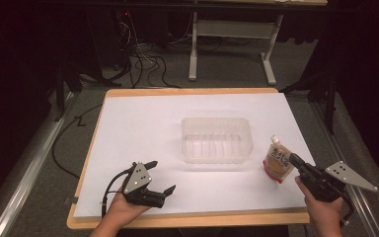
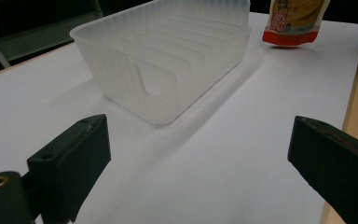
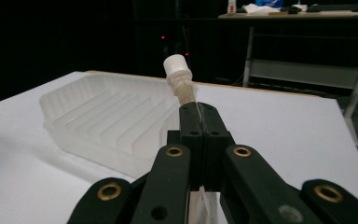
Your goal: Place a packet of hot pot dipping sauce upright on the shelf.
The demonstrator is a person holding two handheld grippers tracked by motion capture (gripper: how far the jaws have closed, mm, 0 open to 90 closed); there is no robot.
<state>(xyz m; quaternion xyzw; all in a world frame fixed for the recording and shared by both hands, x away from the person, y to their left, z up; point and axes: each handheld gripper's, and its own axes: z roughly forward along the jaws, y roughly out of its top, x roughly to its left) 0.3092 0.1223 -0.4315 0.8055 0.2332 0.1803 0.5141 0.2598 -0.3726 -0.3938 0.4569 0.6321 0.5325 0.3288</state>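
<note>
While the right gripper (image 1: pixel 296 165) has its two black jaws pinched flat against the upper edge of the soft orange-and-white spouted drink pouch (image 1: pixel 278 163), the left gripper (image 1: pixel 160 177) rests with its jaws spread wide and nothing between them, near the table's 7 o'clock corner. The pouch stands on the white paper sheet (image 1: pixel 143 123) at about 4 o'clock, just beside the short right-hand end of the clear ribbed plastic tray (image 1: pixel 217 139), which sits close to the middle of the sheet. In the right gripper view the pouch's white screw cap (image 3: pixel 176 64) and neck rise just past the closed jaws, tilted toward 11 o'clock, with the tray's ribbed floor (image 3: pixel 107 116) beyond at 10 o'clock.

The work in hand looks like moving the pouch into the tray. The hold seems to catch only a thin seam of film below the spout, so the filled body could swing or slide out as it lifts, and a slip would drop it onto the paper or the tray's rim. The light tray could also skid if the pouch's base bumps its wall, since the left gripper is well apart from it and not steadying it. The tray's ribs may keep the pouch from lying flat.
</note>
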